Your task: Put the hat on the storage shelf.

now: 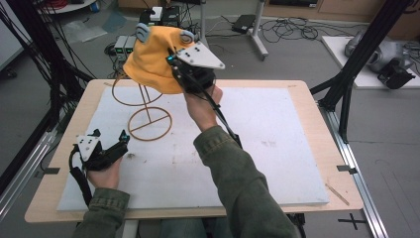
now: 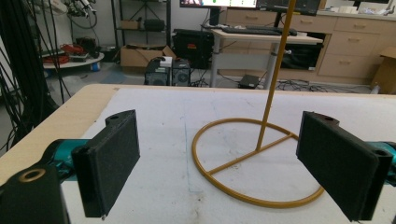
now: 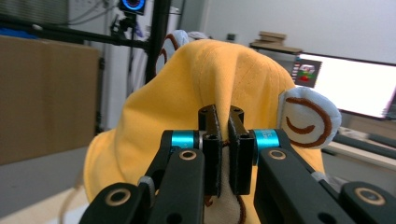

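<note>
High view: the yellow hat (image 1: pixel 153 57) sits atop the gold wire stand (image 1: pixel 148 116) on the white counter (image 1: pixel 277 148), its lower edge pinched by the right gripper (image 1: pixel 174 64), whose arm hides the hat's near side. The left gripper (image 1: pixel 123 140) rests near the stand's base ring, jaws wide apart and empty.

a lab: cables (image 1: pixel 292 27) across the floor, monitor (image 2: pixel 219 3), black frame struts (image 1: pixel 364 54)

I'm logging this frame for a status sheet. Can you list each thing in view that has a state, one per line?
yellow hat: draped over the top of the stand, its fabric pinched by the right gripper.
wire stand: upright on the white mat.
right gripper: shut on the hat's fabric, raised at the hat.
left gripper: open, holding nothing, low over the mat beside the stand's base ring.
</note>
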The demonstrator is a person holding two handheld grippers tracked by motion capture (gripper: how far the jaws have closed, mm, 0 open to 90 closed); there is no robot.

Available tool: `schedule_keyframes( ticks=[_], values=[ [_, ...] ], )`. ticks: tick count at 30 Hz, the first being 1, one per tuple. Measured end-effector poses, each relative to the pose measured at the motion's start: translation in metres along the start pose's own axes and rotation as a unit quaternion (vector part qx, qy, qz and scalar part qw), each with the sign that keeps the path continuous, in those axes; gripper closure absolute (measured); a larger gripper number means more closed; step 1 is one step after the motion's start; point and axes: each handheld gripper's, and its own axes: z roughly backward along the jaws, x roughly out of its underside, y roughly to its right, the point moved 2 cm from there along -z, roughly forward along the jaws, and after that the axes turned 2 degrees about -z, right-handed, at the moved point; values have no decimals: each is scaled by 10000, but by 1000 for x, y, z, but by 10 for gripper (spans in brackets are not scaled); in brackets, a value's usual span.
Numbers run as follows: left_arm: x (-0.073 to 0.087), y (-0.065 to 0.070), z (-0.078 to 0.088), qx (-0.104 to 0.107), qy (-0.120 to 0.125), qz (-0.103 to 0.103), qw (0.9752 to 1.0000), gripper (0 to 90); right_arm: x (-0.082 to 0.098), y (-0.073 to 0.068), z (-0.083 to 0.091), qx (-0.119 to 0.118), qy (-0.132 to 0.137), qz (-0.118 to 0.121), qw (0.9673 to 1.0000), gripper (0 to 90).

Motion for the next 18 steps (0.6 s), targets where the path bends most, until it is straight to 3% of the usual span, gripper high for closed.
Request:
schedule_keyframes(
  ticks=[4,9,13,18],
  values=[
    [-1,1,1,20,47,3,10000,136,-6,-19,-24,-186,-23,-65,9998,869],
    [-1,-2,2,5,39,39,10000,136,-10,-48,-51,-447,-66,93,9989,869],
    [-2,-4,3,-1,64,86,9999,136,-5,-56,-58,-610,-124,112,9980,869],
    [-2,-4,4,0,49,82,10000,136,13,-66,-66,-726,-343,143,9967,868]
  ],
)
